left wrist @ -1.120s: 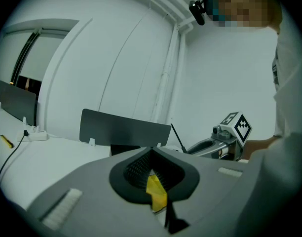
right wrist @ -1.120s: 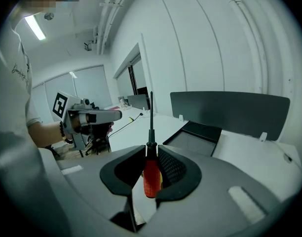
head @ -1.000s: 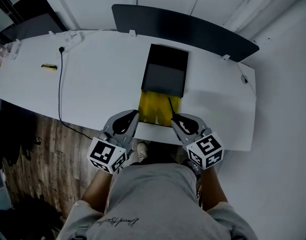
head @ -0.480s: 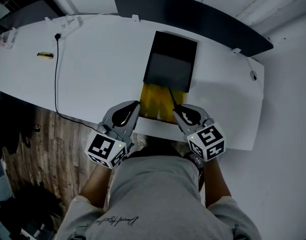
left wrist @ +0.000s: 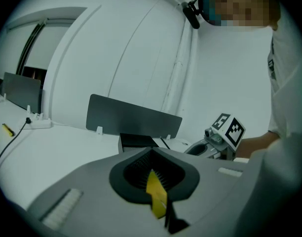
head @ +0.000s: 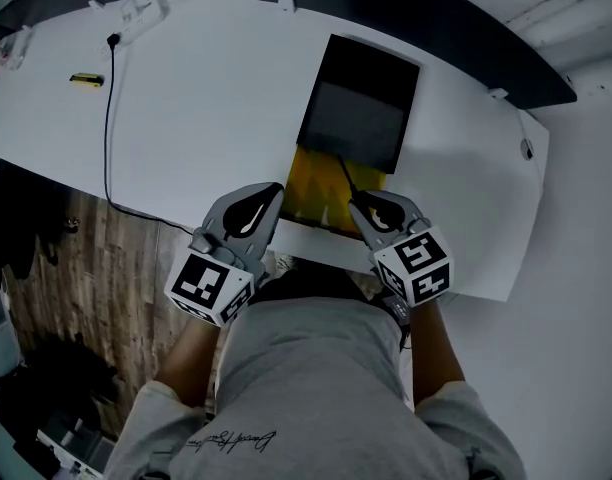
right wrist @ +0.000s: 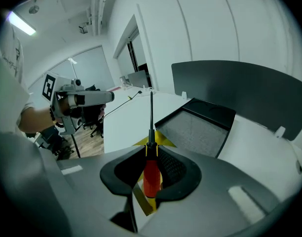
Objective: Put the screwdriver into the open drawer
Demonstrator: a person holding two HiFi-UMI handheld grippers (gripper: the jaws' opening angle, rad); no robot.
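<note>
Right hand-held gripper [right wrist: 151,157] clamps the screwdriver [right wrist: 151,179] by its red handle. The shaft points fwd & down at the open yellow drawer [head: 316,183] just ahead of its tips, prob. so it slides in tip-first. Left hand-held gripper [left wrist: 152,157], jaws narrowly apart & empty, hovers alongside.

Head view looks steeply down from above your chest: whole white table [head: 186,98] in frame, left gripper [head: 273,190] and right gripper [head: 354,200] near centre. Left gripper view sits tight behind its jaws, facing nearly level across the table to the dark divider panel [left wrist: 133,116]. Right gripper view sits just as tight, tilted down. All three share the black drawer unit [head: 358,108]; each gripper view catches the other gripper.
</note>
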